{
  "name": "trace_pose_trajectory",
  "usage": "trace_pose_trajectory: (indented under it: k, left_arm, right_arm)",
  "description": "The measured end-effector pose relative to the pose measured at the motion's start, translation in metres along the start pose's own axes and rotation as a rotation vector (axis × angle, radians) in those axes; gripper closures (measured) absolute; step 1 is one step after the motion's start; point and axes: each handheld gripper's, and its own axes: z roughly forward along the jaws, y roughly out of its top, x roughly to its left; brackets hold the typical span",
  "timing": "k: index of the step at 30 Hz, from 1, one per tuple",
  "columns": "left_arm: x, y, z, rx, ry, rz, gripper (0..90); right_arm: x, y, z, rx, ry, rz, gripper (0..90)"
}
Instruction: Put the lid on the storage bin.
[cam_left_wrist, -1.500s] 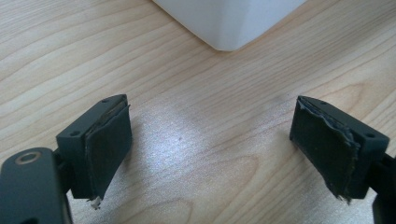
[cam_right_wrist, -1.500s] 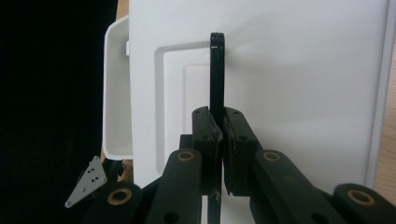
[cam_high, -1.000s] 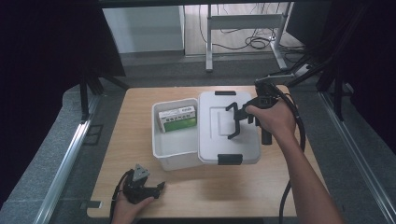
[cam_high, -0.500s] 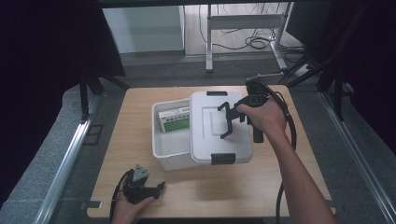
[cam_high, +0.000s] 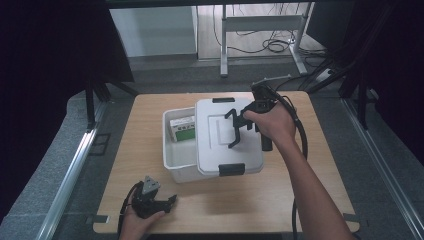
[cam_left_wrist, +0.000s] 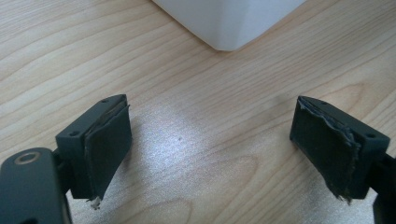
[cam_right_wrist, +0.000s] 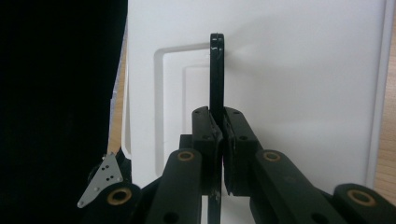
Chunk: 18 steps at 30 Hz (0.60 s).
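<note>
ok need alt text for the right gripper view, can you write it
The right gripper is shut on the thin black handle of a white lid, seen edge-on and rising between the two black jaws. The lid has a recessed rectangular panel under the handle, a strip of wooden table shows at the far right, and the left side is dark.

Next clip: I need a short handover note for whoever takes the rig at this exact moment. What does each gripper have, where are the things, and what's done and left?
Right gripper: shut on the black handle of the white lid, held over the bin.
Left gripper: open, nothing between its jaws, resting at the table's near edge.
White bin: mid-table, a green-and-white box inside.
Done: lid gripped and covering most of the bin.
Left: the bin's left part is uncovered, so probably slide the lid across and seat it; the black latches look unfastened.
</note>
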Motion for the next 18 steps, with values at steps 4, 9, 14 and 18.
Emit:
trace_pose_trajectory:
  k: [4,9,14,18]
  left_arm:
    - [0.0,0.0,0.0,0.0,0.0,0.0,12.6]
    - [0.0,0.0,0.0,0.001,0.0,0.001,12.6]
    - [0.0,0.0,0.0,0.001,0.0,0.001,12.6]
    - [0.0,0.0,0.0,0.001,0.0,0.001,12.6]
  right_arm:
    - [0.004,0.001,0.002,0.003,0.0,-0.006,84.5]
    - [0.01,0.004,0.004,0.005,-0.002,-0.015,84.4]
    - [0.015,0.005,0.008,0.01,0.001,-0.02,84.4]
    - [0.018,0.006,0.011,0.013,0.002,-0.024,84.4]
